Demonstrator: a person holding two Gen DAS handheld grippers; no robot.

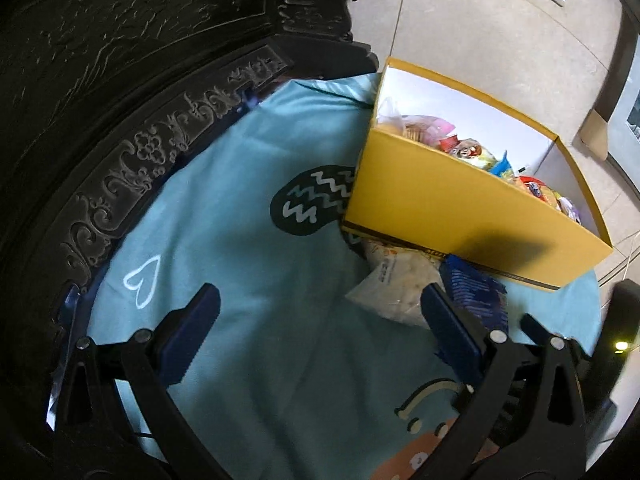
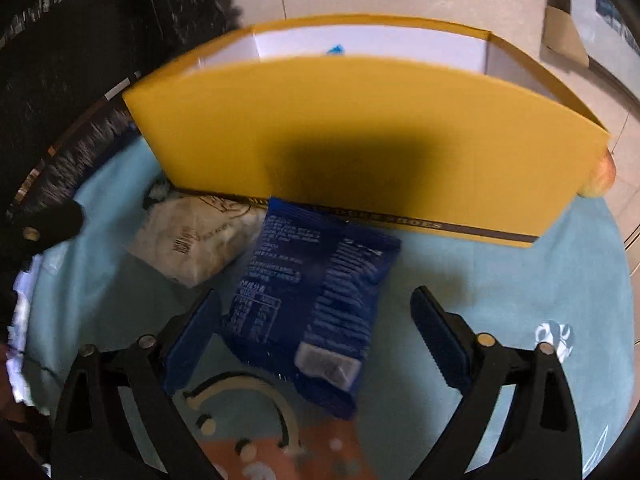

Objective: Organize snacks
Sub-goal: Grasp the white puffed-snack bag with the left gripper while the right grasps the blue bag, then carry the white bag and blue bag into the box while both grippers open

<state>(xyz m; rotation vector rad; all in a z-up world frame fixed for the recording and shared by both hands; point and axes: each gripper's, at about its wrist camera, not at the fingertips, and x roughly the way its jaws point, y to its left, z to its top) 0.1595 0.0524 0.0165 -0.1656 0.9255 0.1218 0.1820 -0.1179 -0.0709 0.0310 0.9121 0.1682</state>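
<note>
The right gripper (image 2: 316, 312) stands wide, its blue pads either side of a dark blue snack packet (image 2: 308, 300) lying flat on the teal cloth (image 2: 500, 280), not pressing it. A pale wrapped snack (image 2: 192, 240) rests upper left of it, against the yellow shoebox (image 2: 360, 140). The left gripper (image 1: 320, 312), also wide and empty, hovers over bare cloth; only its view looks into the box, showing mixed snacks (image 1: 472, 148) and carved dark furniture (image 1: 120, 80) at upper left.
</note>
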